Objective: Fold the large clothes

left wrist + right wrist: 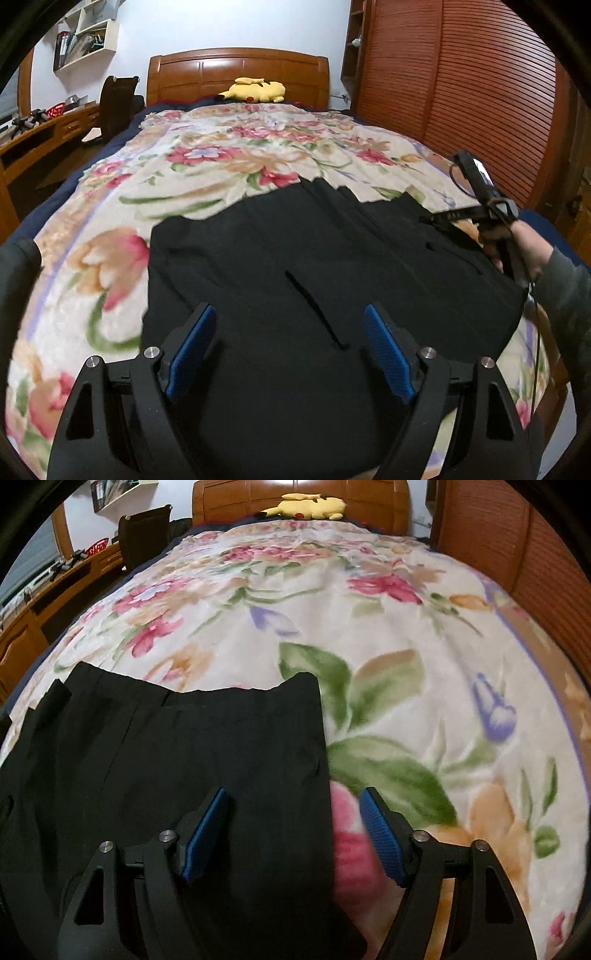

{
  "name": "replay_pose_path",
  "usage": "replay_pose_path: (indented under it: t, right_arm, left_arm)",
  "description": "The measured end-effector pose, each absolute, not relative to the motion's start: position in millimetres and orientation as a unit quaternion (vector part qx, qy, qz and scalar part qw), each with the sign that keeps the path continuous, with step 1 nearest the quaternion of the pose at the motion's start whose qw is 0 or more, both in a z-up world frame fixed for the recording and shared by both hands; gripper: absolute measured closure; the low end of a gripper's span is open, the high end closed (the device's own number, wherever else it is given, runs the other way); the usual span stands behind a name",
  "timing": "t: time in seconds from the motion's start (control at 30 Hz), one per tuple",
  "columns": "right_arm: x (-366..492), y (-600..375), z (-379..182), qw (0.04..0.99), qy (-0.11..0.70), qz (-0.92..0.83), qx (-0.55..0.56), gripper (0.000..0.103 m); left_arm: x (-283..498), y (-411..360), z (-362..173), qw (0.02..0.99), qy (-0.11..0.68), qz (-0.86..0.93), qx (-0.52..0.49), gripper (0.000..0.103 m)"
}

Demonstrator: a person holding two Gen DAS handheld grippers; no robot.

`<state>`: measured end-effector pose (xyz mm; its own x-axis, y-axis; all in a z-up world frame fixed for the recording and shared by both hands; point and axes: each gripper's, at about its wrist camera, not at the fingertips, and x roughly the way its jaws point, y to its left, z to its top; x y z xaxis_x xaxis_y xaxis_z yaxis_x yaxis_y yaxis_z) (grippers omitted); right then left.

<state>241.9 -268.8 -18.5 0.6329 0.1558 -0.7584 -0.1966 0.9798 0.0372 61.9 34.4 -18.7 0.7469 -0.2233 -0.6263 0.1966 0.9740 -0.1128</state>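
Observation:
A large black garment (295, 258) lies flat on the floral blanket (207, 162) of the bed. My left gripper (290, 314) is open and empty, just above the garment's near part. A thin dark cord lies on the cloth between its blue pads (192, 347). My right gripper (293, 797) is open and empty over the garment's right edge (321, 738), one finger above the cloth, the other above the blanket (406, 635). In the left wrist view the right gripper (443, 218) shows at the garment's far right side, held by a hand.
A yellow plush toy (255, 90) lies by the wooden headboard (236, 72). A louvred wooden wardrobe (461, 81) stands along the right of the bed. A desk (44, 129) and a dark chair (118, 103) stand at the left.

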Motion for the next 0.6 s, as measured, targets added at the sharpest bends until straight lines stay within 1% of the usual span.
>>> replay_pose_path:
  t: [0.03,0.1,0.13,0.17,0.3,0.37,0.43,0.53,0.57,0.6]
  right_arm:
    - [244.3,-270.1,-18.8,0.902,0.419,0.102,-0.020,0.046]
    - [247.0,-269.3,-20.7,0.902,0.418,0.105,-0.022,0.091]
    - [248.0,-268.3,-20.6,0.902,0.416,0.110,-0.026,0.093]
    - [247.5,-267.0,-19.5,0.904,0.410,0.115,-0.029,0.099]
    - [236.5,-265.6,-9.2,0.923,0.368,0.105,-0.045,0.101]
    - [235.2,-270.0,-2.4,0.936,0.343,0.063,-0.051,0.101]
    - [239.5,-275.1,-2.2,0.938,0.345,0.004,-0.046,0.101]
    - [245.6,-273.8,-5.6,0.934,0.354,-0.009,-0.053,0.101]
    - [244.7,-272.9,-4.7,0.935,0.350,-0.015,-0.056,0.100]
    - [242.5,-272.0,-2.2,0.937,0.343,-0.019,-0.061,0.092]
  left_arm:
    - [61.1,33.1,-21.2,0.934,0.339,-0.112,-0.017,0.020]
    - [59.1,32.7,-25.9,0.933,0.342,-0.114,-0.020,0.020]
    - [59.1,33.1,-27.7,0.932,0.343,-0.115,-0.021,0.020]
    - [59.8,33.0,-30.3,0.932,0.344,-0.114,-0.023,0.020]
    - [63.2,31.1,-37.7,0.931,0.349,-0.109,-0.011,0.020]
    - [63.9,31.7,-41.1,0.931,0.348,-0.109,-0.013,0.020]
    - [64.6,32.7,-42.9,0.931,0.350,-0.105,-0.014,0.020]
    - [63.9,34.1,-44.3,0.930,0.351,-0.108,-0.018,0.020]
    - [63.7,34.3,-44.8,0.930,0.352,-0.108,-0.018,0.020]
    - [64.2,34.6,-45.6,0.929,0.353,-0.108,-0.019,0.020]
